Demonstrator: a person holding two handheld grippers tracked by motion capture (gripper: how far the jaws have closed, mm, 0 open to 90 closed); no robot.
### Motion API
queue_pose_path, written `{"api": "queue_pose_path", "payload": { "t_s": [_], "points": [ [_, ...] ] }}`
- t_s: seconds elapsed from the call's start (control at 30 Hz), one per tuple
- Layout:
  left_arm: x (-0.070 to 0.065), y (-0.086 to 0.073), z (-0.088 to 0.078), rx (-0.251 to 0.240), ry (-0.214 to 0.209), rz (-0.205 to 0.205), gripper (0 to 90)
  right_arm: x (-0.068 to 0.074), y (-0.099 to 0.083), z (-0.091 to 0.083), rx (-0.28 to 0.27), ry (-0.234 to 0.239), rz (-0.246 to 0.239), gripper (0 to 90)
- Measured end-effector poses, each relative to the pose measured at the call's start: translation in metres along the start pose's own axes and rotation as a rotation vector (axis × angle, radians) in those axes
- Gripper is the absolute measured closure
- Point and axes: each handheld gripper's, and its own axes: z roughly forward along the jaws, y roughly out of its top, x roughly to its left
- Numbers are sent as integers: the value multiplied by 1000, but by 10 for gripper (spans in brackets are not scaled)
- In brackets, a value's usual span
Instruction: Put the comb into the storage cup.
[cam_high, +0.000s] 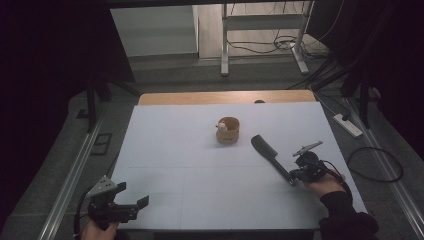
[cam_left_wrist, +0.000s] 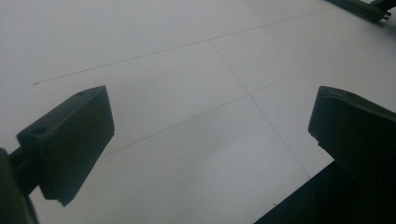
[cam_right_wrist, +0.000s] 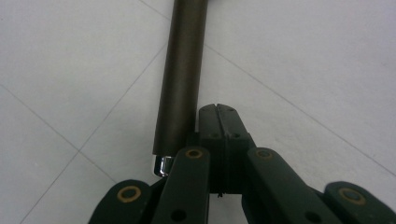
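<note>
- Nearest, at the table's front-left corner: our left gripper sits low over bare white board, jaws spread wide, nothing between them. The left gripper view gives the same: two black jaws well apart over plain white panels with thin seams.
- Front right: our right gripper has its jaws pressed fully together. In the right gripper view the closed tips lie just beside the handle end of the black spatula, touching or nearly so, not around it (so it's a nudge, not a grip).
- The spatula lies flat on the board, blade toward the middle, handle toward our right hand.
- Farther, near the centre: a small wooden cup with something pale inside, standing apart from the blade.
- Risk: pushing with shut tips on a round handle, we think they slip off and the spatula pivots or skids, possibly into the cup and tips it.
- Risk: no clamp, so any lift fails.
- Writing: no brand, label or text readable anywhere.
</note>
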Motion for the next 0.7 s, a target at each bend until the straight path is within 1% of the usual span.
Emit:
{"api": "queue_pose_path", "payload": {
  "t_s": [0.13,0.27,0.43,0.57,0.7],
  "points": [
    [0,0,0,1,0,-1,7,4,0,0,1,9,-2,898],
    [0,0,0,1,0,0,7,7,0,0,6,10,-15,898],
    [0,0,0,1,0,-1,7,7,0,-1,3,8,-16,896],
    [0,0,0,0,0,-3,7,5,1,-9,-41,-9,-8,846],
    [0,0,0,1,0,-2,7,6,1,-20,-80,-25,4,755]
  ]
}}
